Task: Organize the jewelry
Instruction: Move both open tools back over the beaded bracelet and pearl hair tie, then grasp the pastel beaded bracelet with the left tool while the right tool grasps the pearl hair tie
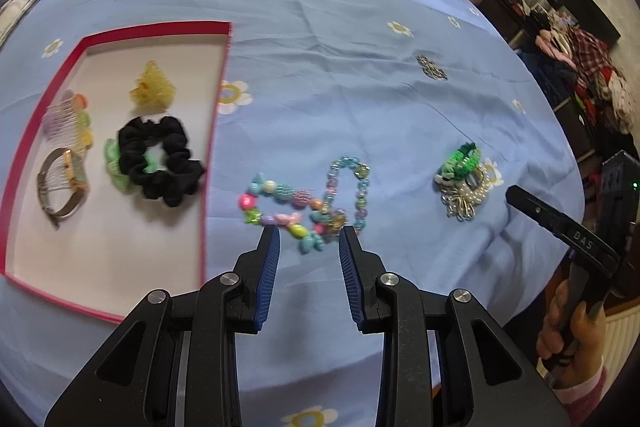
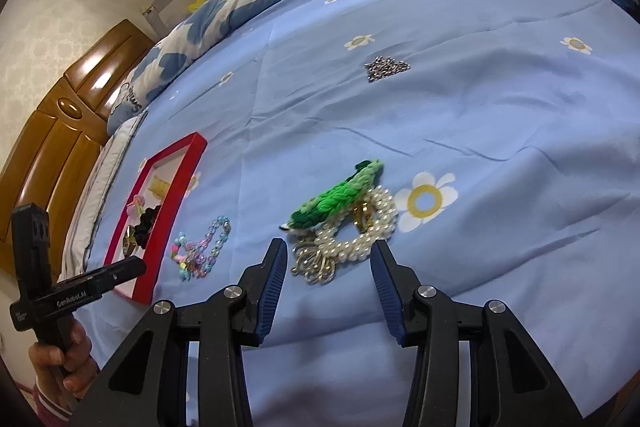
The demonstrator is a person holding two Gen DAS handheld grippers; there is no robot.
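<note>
Blue-padded left gripper, jaws part-open and empty, is hovering over a pastel bead bracelet on the bed, the red-rimmed tray at ten o'clock awaiting it; right gripper, also empty, is framing a pearl-and-green-yarn pile.

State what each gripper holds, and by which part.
Nothing is held. The left gripper stands open over the bead bracelets; the right gripper stands open before the pearl pile.
</note>
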